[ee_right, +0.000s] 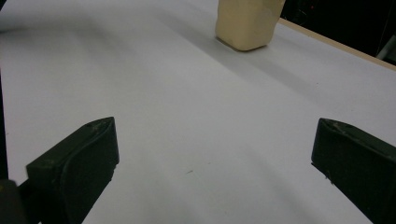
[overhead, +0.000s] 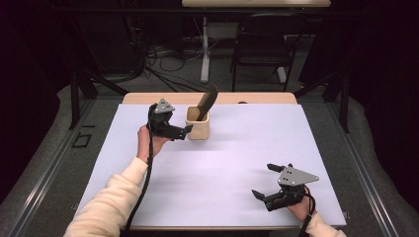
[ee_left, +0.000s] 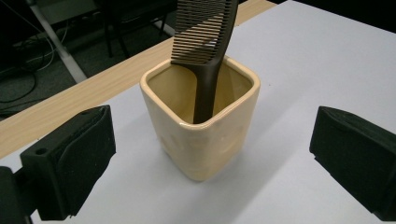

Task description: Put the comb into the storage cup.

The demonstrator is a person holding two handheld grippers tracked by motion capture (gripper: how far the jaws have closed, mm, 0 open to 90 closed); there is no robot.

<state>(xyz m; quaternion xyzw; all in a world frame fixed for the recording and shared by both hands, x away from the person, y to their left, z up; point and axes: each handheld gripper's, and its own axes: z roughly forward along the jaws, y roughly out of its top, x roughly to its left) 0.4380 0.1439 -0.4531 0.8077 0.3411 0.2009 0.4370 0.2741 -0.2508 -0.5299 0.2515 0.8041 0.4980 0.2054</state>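
Observation:
A cream square cup [overhead: 198,129] stands upright at the back middle of the white table cover [overhead: 237,163]. A dark brown comb [overhead: 208,100] stands in it, handle down, with its teeth leaning out over the rim. In the left gripper view the cup [ee_left: 205,140] and comb [ee_left: 204,32] sit just ahead of the wide-apart jaws. My left gripper [overhead: 182,132] is open right beside the cup's left side, not touching it. My right gripper [overhead: 263,180] is open near the front right, with nothing between its jaws. The right gripper view has the cup [ee_right: 245,23] far off.
A wooden table edge [overhead: 257,98] runs behind the white cover. Beyond it are a dark chair [overhead: 262,47], a white table leg [overhead: 205,49] and cables on the floor. Bare cover lies between the two grippers.

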